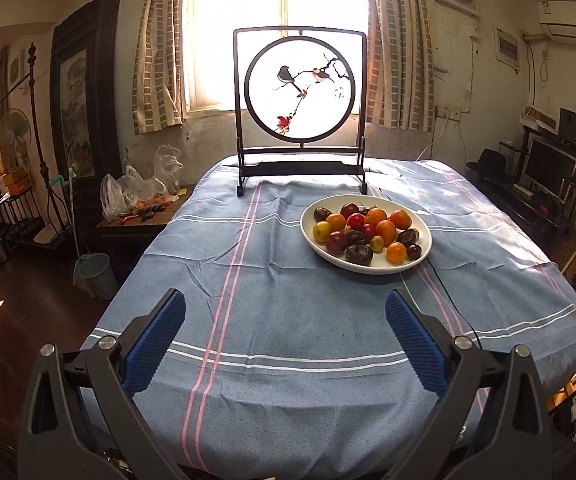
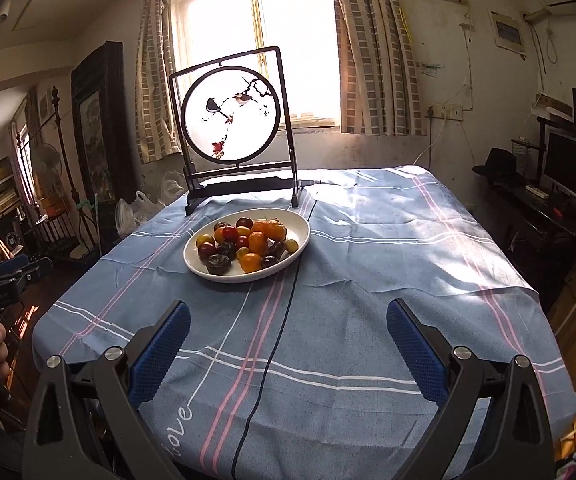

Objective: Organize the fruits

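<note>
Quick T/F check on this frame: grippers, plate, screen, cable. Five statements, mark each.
1. Both grippers, left and right, are open and empty. True.
2. The fruit sits on a white plate. True.
3. The plate holds only oranges. False: dark, red and yellow fruit too.
4. The bird screen stands nearer than the plate. False: behind it, by the window.
5. A black cable crosses the cloth. True.

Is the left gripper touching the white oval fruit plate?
Apart. The left wrist view shows bare blue tablecloth between the open left gripper and the white oval plate.
</note>
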